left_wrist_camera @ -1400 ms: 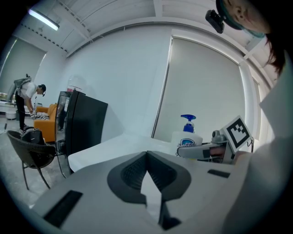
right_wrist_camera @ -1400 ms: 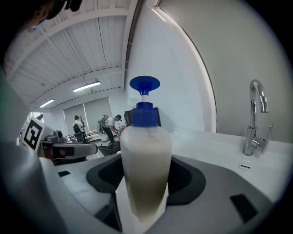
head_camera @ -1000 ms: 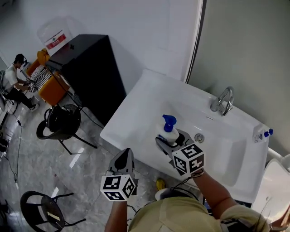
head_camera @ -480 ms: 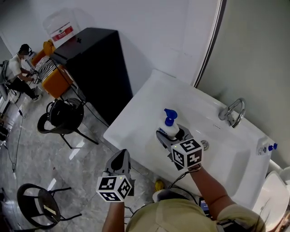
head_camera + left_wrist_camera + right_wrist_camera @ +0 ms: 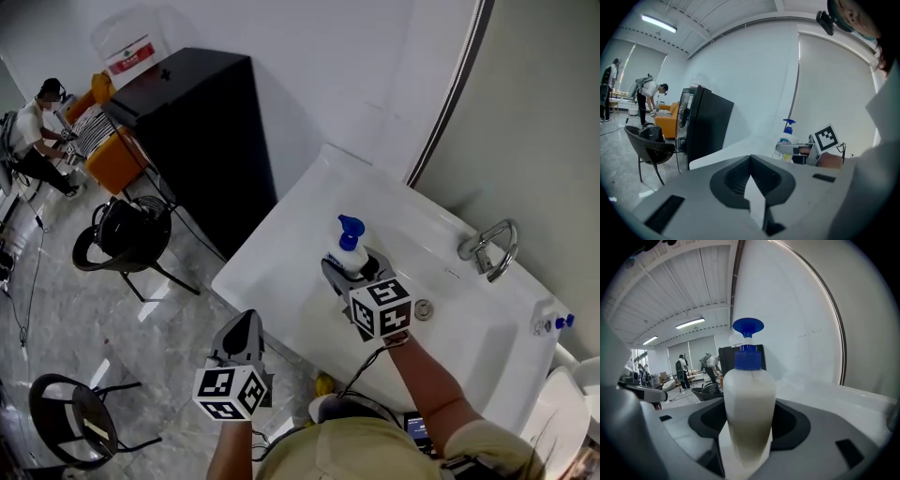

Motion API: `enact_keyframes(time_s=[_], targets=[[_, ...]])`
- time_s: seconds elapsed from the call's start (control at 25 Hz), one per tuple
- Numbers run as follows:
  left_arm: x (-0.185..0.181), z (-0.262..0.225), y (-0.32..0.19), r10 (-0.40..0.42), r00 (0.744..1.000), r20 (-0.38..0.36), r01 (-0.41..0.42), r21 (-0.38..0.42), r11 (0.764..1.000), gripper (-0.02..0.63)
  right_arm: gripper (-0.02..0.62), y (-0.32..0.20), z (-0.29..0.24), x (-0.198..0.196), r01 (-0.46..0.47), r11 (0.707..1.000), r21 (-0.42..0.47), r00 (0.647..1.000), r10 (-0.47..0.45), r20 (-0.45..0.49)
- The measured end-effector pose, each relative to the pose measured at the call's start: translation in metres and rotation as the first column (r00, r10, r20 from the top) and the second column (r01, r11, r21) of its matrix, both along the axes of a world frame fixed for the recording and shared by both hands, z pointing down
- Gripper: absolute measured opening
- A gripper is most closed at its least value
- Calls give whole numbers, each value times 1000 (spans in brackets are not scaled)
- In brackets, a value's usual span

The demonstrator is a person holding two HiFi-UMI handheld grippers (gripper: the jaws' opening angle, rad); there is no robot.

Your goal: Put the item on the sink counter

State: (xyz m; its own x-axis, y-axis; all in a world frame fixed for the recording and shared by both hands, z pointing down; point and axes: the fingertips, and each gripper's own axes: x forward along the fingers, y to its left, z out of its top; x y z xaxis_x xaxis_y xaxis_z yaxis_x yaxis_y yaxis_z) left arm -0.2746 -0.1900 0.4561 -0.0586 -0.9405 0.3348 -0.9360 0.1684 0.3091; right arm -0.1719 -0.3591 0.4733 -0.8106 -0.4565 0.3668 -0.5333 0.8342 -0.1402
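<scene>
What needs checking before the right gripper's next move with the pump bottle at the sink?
1. Grip: right gripper has its jaws closed on the pump bottle body. Ok.
2. Bottle upright, blue pump on top. Ok.
3. Bottle base resting on the sink counter: the jaws hide it. Cannot tell.
4. Bare counter beside the bottle to set it on. Ok.
5. Left gripper shut, empty, off the counter's front edge, out of the way. Ok.
6. Faucet well away from the bottle. Ok.
</scene>
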Motion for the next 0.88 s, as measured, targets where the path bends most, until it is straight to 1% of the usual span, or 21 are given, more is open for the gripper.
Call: enact_keyframes(time_s=[0.4, 0.88], targets=[[0, 2, -16, 11, 1000, 14, -11, -10, 1000, 35, 278, -48, 14, -6, -55, 997, 45, 998, 56, -24], [-3, 6, -27, 21, 1000, 17, -21, -20, 1000, 37, 278, -106, 18, -23, -131, 985, 111, 991, 132, -1]])
